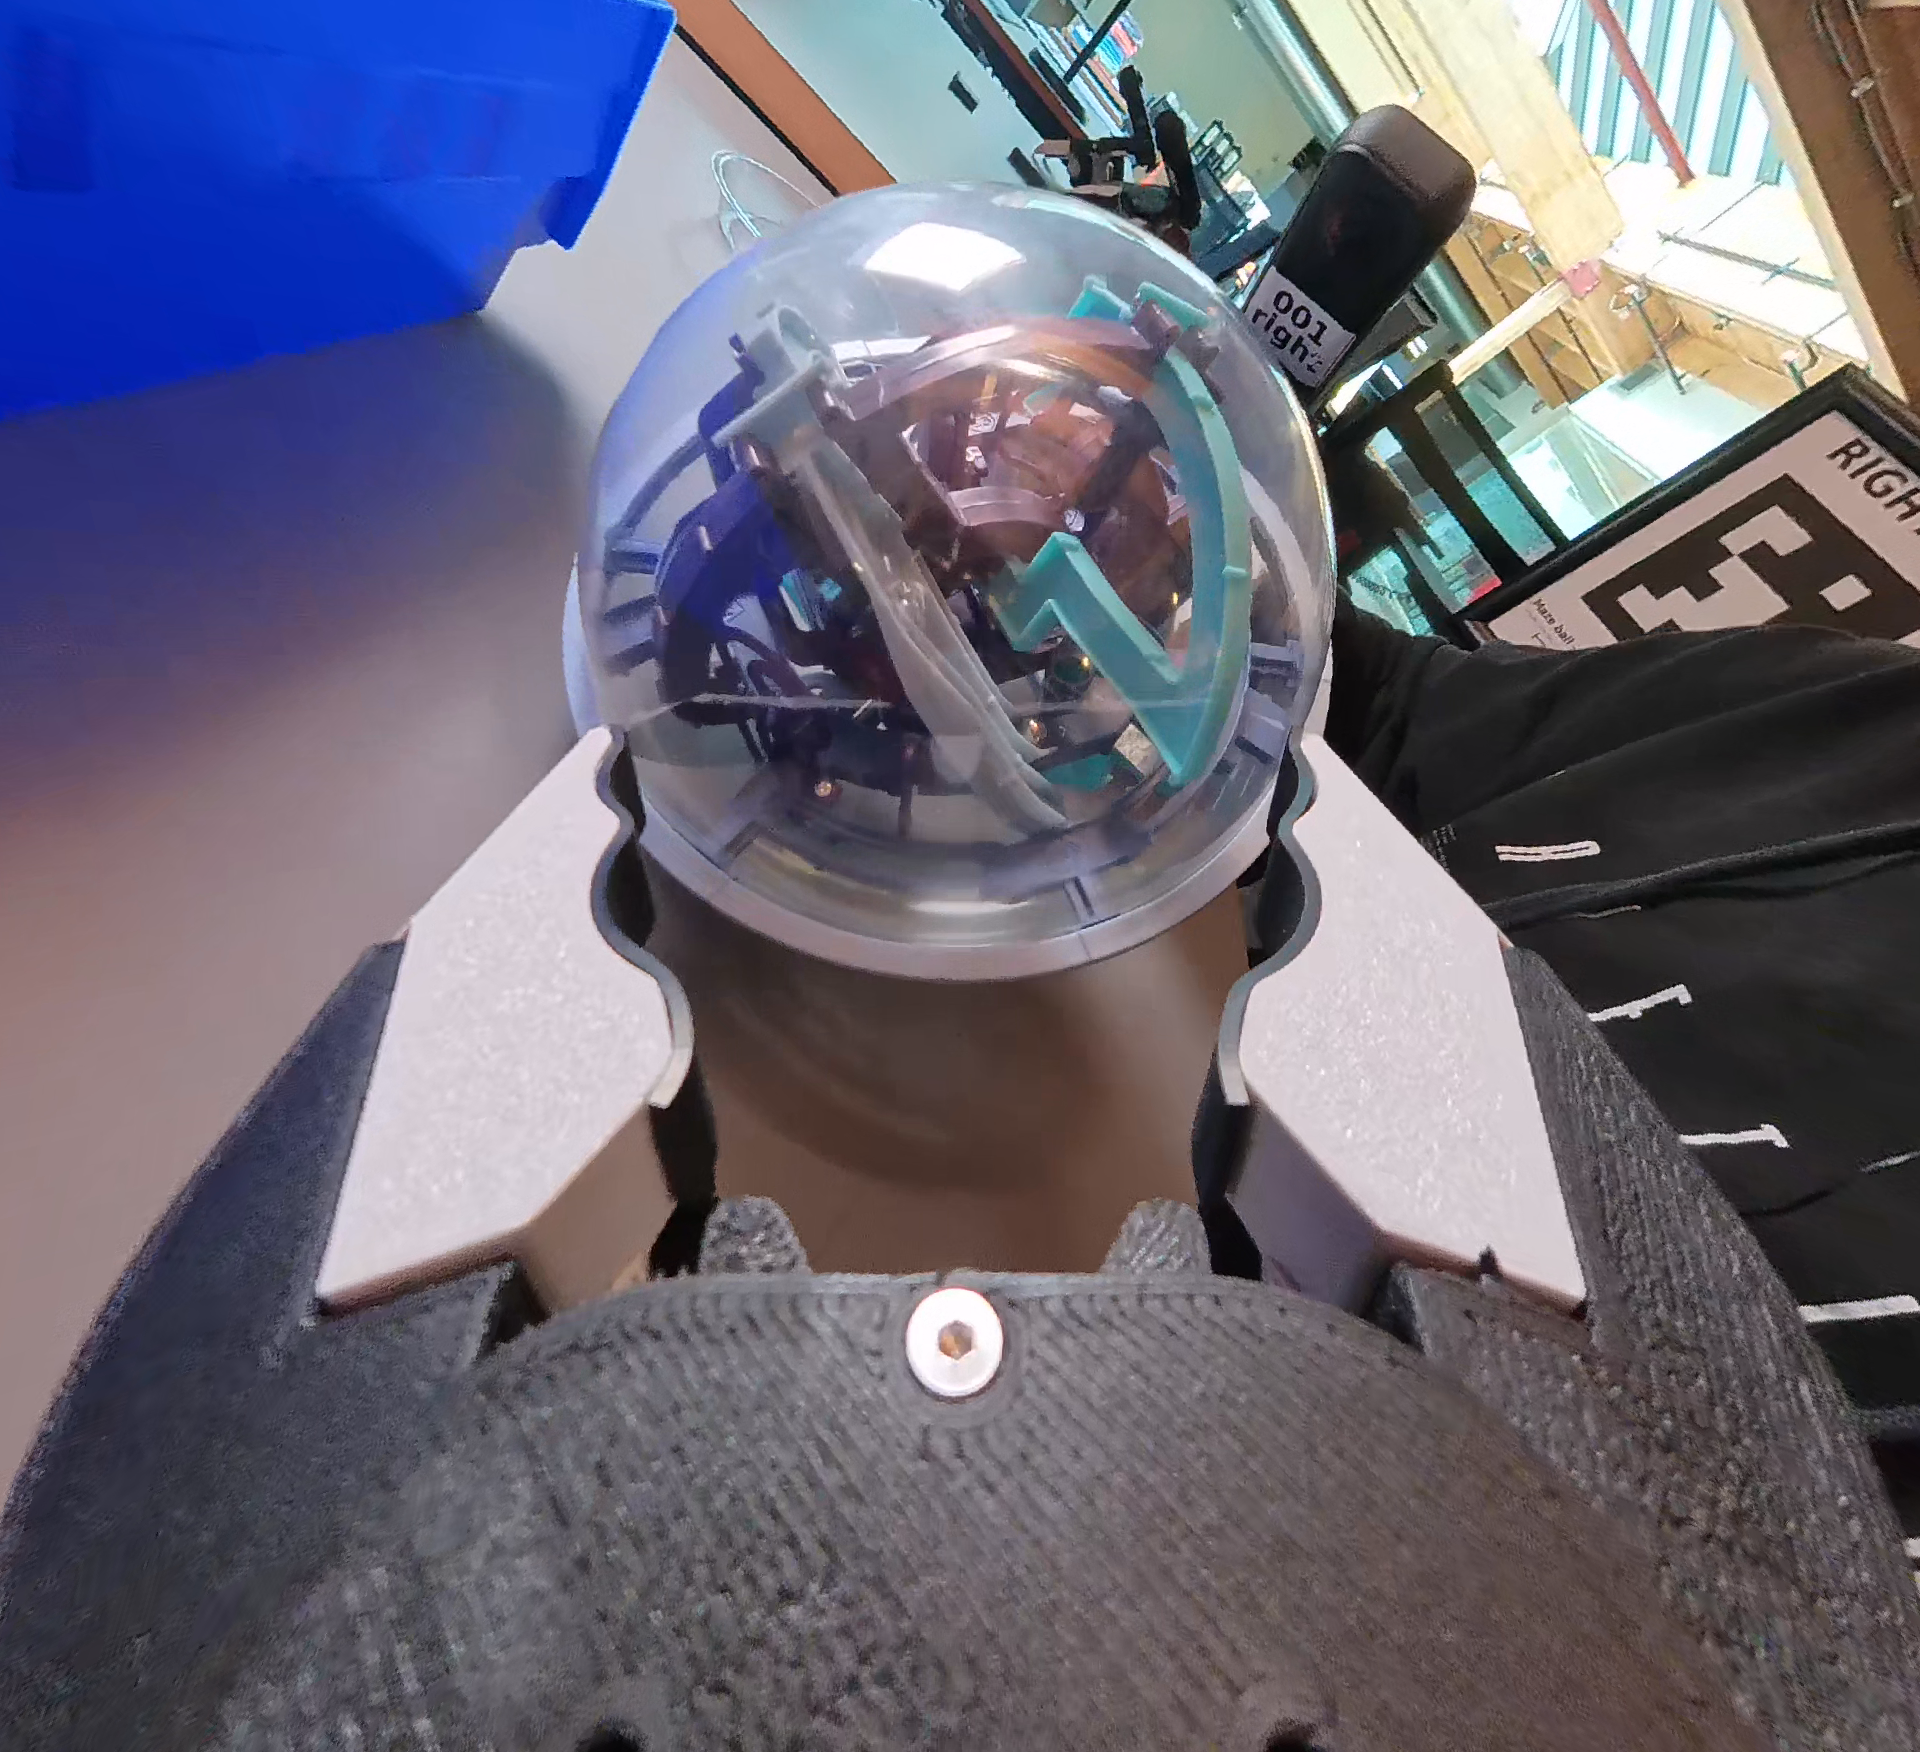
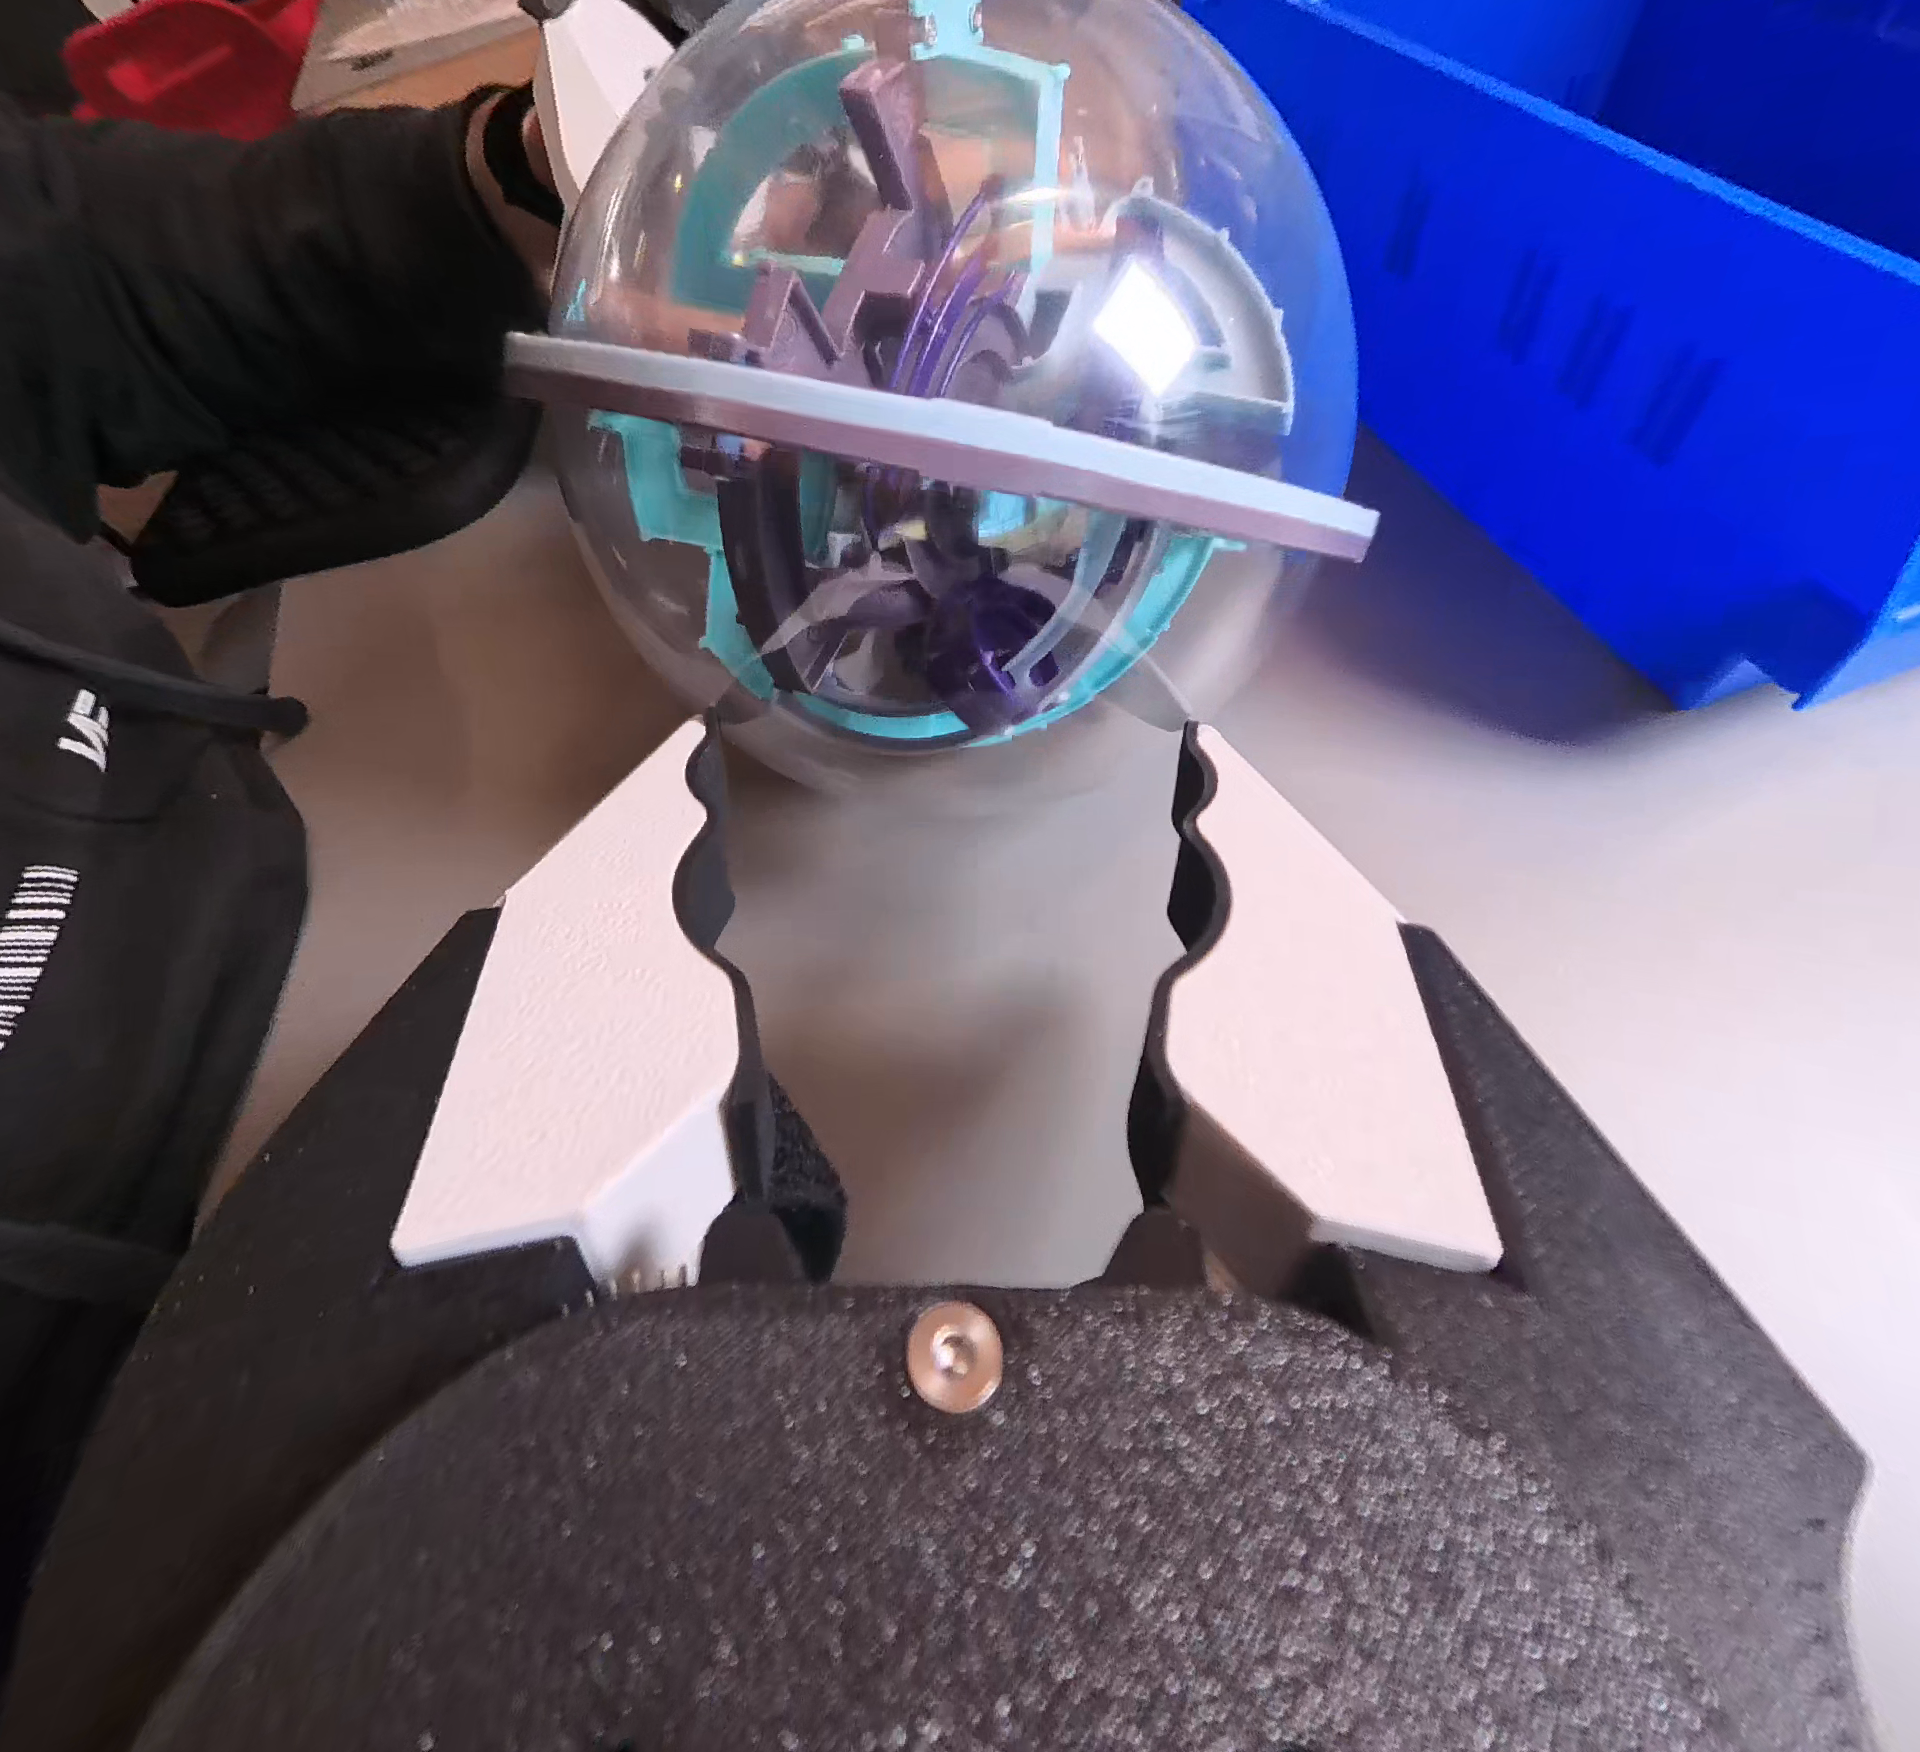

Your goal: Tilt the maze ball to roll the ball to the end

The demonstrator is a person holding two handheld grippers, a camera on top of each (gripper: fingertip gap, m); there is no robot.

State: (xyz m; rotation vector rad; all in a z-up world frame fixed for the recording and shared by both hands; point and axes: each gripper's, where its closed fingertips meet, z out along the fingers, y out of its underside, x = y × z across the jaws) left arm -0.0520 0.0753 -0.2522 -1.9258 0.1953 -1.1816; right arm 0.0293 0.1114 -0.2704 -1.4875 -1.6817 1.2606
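The maze ball (image 1: 951, 559) is a clear sphere with teal, grey and purple tracks inside and a grey rim around its middle. My left gripper (image 1: 956, 767) is shut on it, one fingertip on each side near the rim. In the right wrist view the maze ball (image 2: 935, 352) is held above the table with its rim slightly tilted. My right gripper (image 2: 951, 736) is shut on its near lower cap. The right gripper (image 1: 1351, 248) shows behind the ball in the left wrist view. The left gripper's white finger (image 2: 597, 71) shows at the ball's far side. I cannot pick out the small rolling ball.
A large blue bin (image 1: 260, 144) stands on the grey table (image 1: 260, 819) close to the ball; it also shows in the right wrist view (image 2: 1610, 248). A person's black sleeve (image 2: 229, 300) is on the other side. A black-and-white marker board (image 1: 1766, 559) stands nearby.
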